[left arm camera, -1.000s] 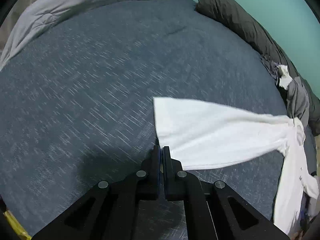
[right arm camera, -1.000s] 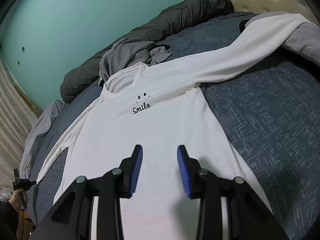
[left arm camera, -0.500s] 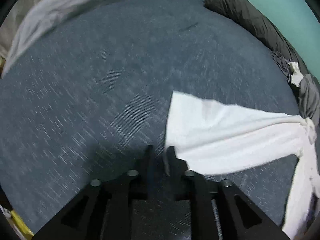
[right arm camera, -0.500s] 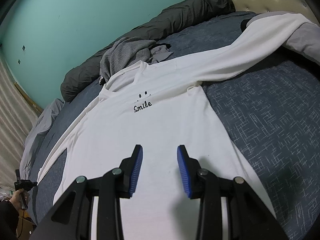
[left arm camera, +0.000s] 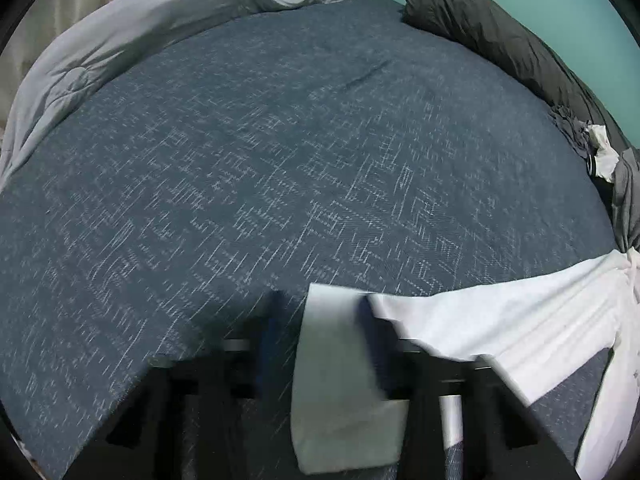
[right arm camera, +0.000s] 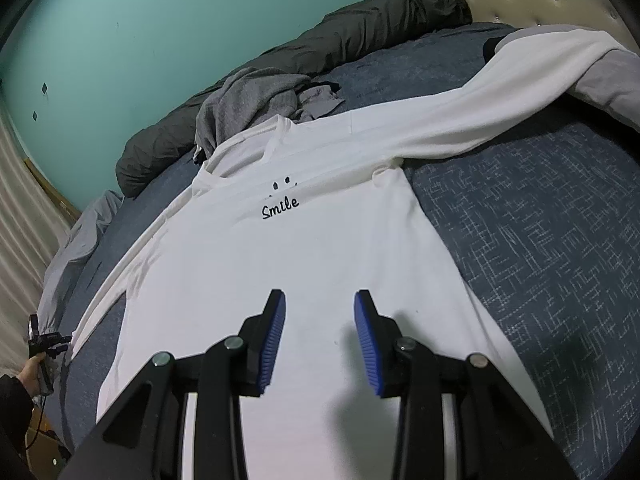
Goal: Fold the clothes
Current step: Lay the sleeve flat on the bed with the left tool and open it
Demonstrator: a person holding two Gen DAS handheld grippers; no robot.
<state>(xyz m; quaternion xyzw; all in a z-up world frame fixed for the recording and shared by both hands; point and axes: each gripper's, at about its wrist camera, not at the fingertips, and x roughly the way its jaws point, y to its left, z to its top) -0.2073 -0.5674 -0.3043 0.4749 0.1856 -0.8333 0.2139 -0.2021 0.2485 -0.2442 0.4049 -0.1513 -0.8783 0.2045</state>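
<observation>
Dark-blue bed (right arm camera: 540, 240) under spread white shirt (right arm camera: 288, 272), grey clothes (right arm camera: 256, 100), rolled duvet (right arm camera: 360, 40).

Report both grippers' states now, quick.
Left gripper: open, blurred, with the cuff of the white long-sleeved Smile shirt between its jaws.
Right gripper: open, empty, over the shirt's body.

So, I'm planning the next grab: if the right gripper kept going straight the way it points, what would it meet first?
Most likely the white shirt itself: the right gripper, jaws open, points over its front toward the "Smile" print. Its height above the cloth is unclear.
</observation>
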